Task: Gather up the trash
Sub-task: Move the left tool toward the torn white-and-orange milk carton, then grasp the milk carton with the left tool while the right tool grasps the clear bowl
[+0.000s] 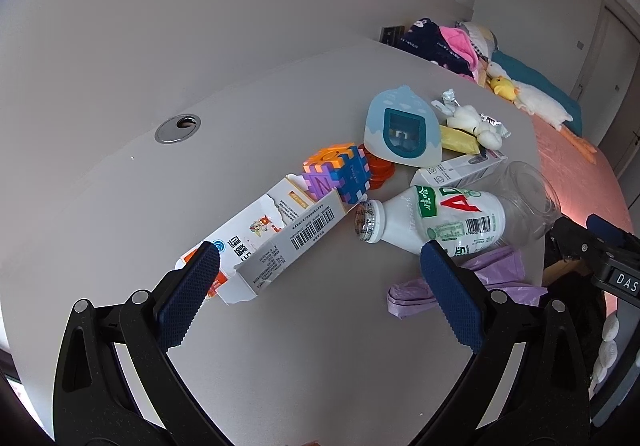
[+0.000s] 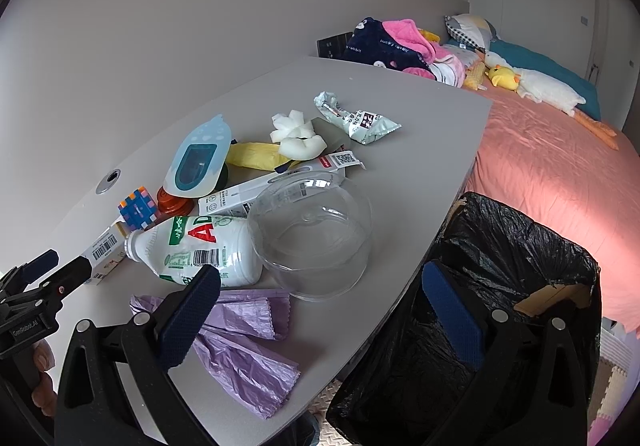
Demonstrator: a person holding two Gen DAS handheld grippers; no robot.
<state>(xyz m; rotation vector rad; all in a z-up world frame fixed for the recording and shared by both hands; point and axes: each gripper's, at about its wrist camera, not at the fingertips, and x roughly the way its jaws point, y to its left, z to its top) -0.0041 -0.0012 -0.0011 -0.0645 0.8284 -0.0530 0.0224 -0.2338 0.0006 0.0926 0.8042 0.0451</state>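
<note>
On a grey table (image 2: 400,182) against a pale wall, beside a bed with a pink cover (image 2: 552,166), a heap of rubbish and toys. Near the table's middle, a white milk bottle (image 1: 436,220) lying on its side, touching a clear plastic bowl (image 2: 316,238) turned toward the bed-side edge. Behind the bottle, a foam puzzle cube (image 1: 338,176) and a light blue gadget (image 1: 400,128). At the far end of the heap, a crumpled snack wrapper (image 2: 356,118). Near the front edge, a purple plastic bag (image 2: 240,346). Past the bed-side edge, a bin lined with a black bag (image 2: 500,278).

Left gripper (image 1: 320,262) spread wide, holding nothing, above the torn white carton (image 1: 276,234); carton's near end just between the fingers, bottle just beside the right finger. Right gripper (image 2: 320,286) also wide open and empty, one finger over the purple bag, the other over the bin.
</note>
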